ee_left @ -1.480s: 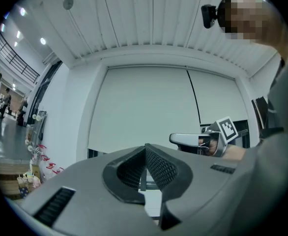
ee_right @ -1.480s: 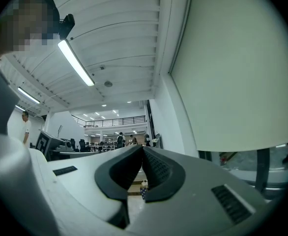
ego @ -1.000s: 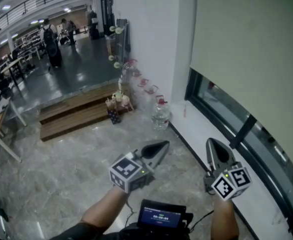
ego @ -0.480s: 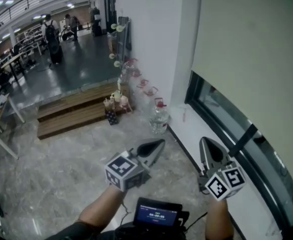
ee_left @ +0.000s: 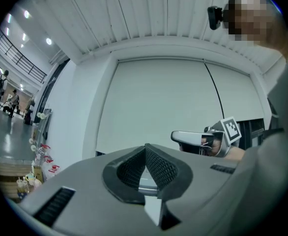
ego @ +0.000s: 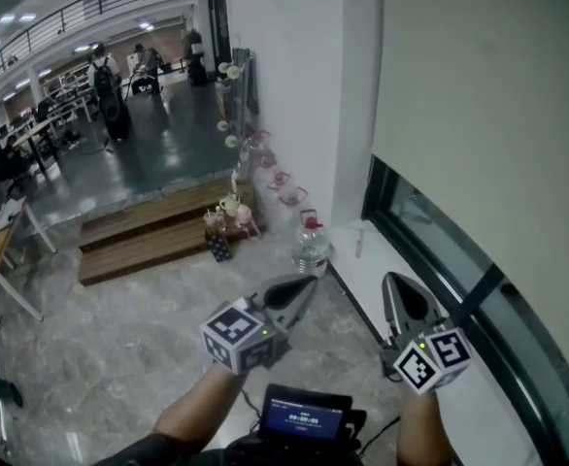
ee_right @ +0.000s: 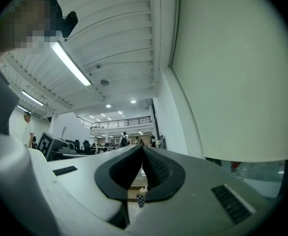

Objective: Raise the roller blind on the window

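Note:
A pale roller blind (ego: 488,95) hangs far down over the window at the right, its bottom edge running above a dark strip of glass and frame (ego: 440,250). The blind also fills the left gripper view (ee_left: 158,107) and the right side of the right gripper view (ee_right: 237,77). My left gripper (ego: 309,284) is shut and empty, held over the floor left of the sill. My right gripper (ego: 393,282) is shut and empty too, above the white sill (ego: 401,270) and short of the blind. In the left gripper view the right gripper (ee_left: 176,136) shows in front of the blind.
A white wall pillar (ego: 294,85) stands left of the window. Water bottles (ego: 311,241) and small plants stand on the floor by a wooden step (ego: 149,236). People and desks are far back in the hall (ego: 100,76). A device with a screen (ego: 304,420) sits by my chest.
Both grippers have moved together towards the window and sill. The blind and pillar now show larger in the head view. Both stay shut.

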The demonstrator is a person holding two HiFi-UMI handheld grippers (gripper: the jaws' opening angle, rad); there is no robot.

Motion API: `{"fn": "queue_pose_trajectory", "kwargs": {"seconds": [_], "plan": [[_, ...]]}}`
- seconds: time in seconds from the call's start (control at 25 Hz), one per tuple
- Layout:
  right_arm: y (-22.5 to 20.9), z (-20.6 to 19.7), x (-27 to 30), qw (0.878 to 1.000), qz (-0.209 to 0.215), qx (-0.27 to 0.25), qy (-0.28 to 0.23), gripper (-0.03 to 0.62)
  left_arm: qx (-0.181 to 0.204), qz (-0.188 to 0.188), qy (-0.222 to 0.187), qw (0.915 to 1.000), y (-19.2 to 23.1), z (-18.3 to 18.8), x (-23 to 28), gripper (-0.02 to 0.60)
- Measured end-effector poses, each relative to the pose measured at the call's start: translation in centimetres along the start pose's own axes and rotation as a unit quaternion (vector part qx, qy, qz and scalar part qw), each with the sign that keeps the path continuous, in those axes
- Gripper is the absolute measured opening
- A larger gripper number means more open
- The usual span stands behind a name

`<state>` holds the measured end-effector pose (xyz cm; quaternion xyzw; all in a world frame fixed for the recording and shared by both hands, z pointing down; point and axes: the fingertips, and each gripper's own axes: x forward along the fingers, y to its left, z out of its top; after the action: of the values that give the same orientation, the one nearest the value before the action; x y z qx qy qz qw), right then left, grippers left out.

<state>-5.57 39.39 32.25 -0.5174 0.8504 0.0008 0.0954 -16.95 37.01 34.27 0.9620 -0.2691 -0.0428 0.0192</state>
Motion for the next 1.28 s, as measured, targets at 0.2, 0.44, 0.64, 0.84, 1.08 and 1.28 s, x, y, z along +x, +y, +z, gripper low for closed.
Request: {"fn": "queue_pose_trajectory", "kwargs": {"seconds": [0.2,0.44,0.64,0.84,1.08,1.28], "plan": [[-3.7,0.3,0.5,1.000,0.002,0.003,-0.005,0.005,-0.005,0.001,0.003,1.0000,0.3,-0.4,4.1,-0.009],[-7.4,0.5,0.7,1.000,0.007,0.001,-0.006,0.005,-0.007,-0.002,0.008,0.9999,-0.3,-1.0,8.2,-0.009],[-9.5,0.6,0.6,1.000,0.008,0.012,-0.008,0.005,-0.008,0.005,0.012,0.9999,-0.4,-1.2,9.8,-0.009],[-11.3,0.5,1.8,1.000,0.013,0.022,-0.010,0.005,-0.004,0.007,0.017,0.9998,0.4,-1.2,11.7,-0.009],[-13.4,-0.7,4.3,1.000,0.014,0.018,-0.001,0.005,-0.007,-0.007,0.010,0.9999,2.5,-1.9,14.5,-0.009],[-14.8,-0.5,6.9,1.000,0.001,0.013,0.000,0.005,-0.010,-0.016,0.003,0.9998,5.3,-1.6,16.2,-0.009]]}}
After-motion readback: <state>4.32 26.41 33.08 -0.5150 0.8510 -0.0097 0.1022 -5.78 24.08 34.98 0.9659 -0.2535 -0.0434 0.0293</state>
